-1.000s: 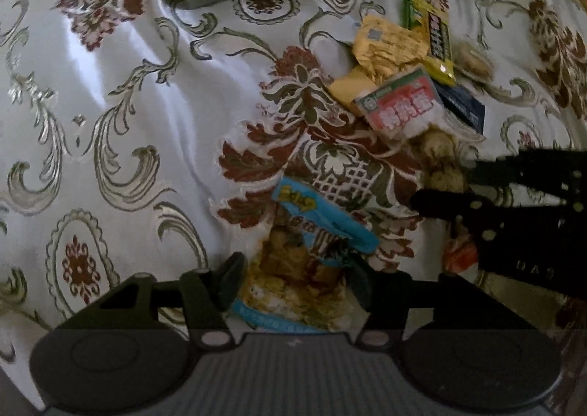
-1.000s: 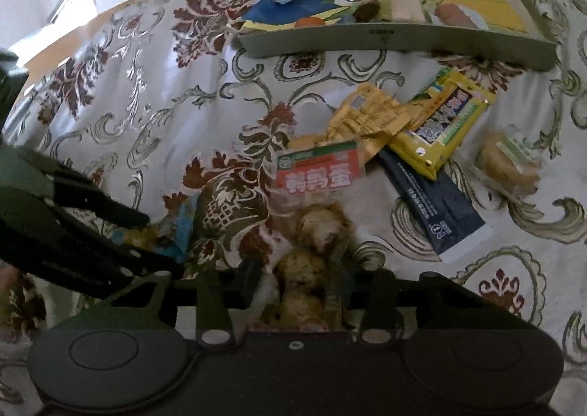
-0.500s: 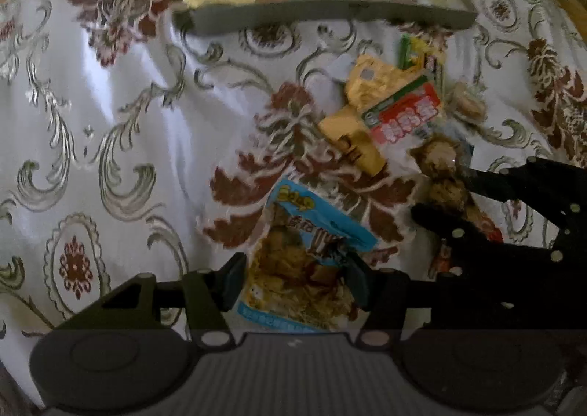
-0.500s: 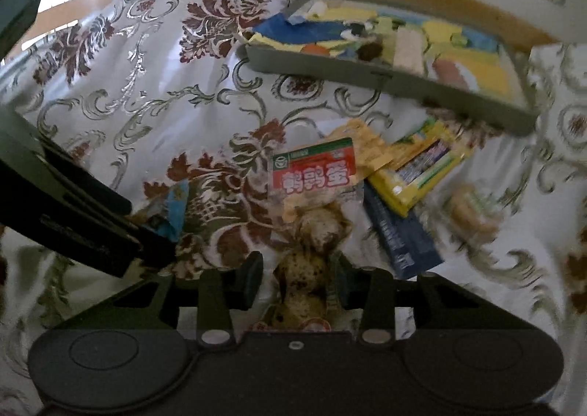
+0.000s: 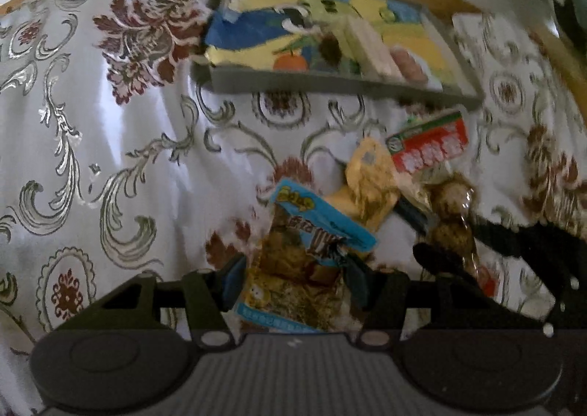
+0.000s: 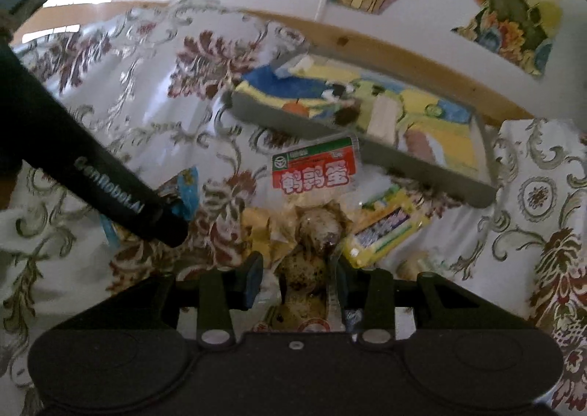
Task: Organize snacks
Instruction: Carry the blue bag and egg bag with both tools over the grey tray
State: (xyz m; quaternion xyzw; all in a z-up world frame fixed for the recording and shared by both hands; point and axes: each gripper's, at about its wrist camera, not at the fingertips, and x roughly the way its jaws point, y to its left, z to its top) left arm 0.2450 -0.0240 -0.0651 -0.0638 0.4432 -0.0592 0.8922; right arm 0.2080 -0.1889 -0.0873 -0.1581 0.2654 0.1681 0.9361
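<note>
Quail-egg pouch [image 6: 312, 232], before grey tray [image 6: 422, 166]: light, crinkly, fragile; right gripper [image 6: 295, 278] clamps lower end; left gripper [image 5: 293, 278] holds blue snack bag [image 5: 312, 254].

Two black two-finger grippers are showing: the left gripper [image 5: 293, 274] and the right gripper [image 6: 295, 278]. One grey rectangular tray [image 6: 422, 170] is sitting in the upper middle of the frame. Five loose snack packets are lying or being held below it: one blue-topped chip bag [image 5: 312, 250], one red-labelled clear pack of speckled quail eggs [image 6: 315, 203], one yellow-and-green wrapper [image 6: 385, 228], one crinkled golden-yellow packet [image 5: 370, 177], and one small round cake pack [image 6: 411, 267].
</note>
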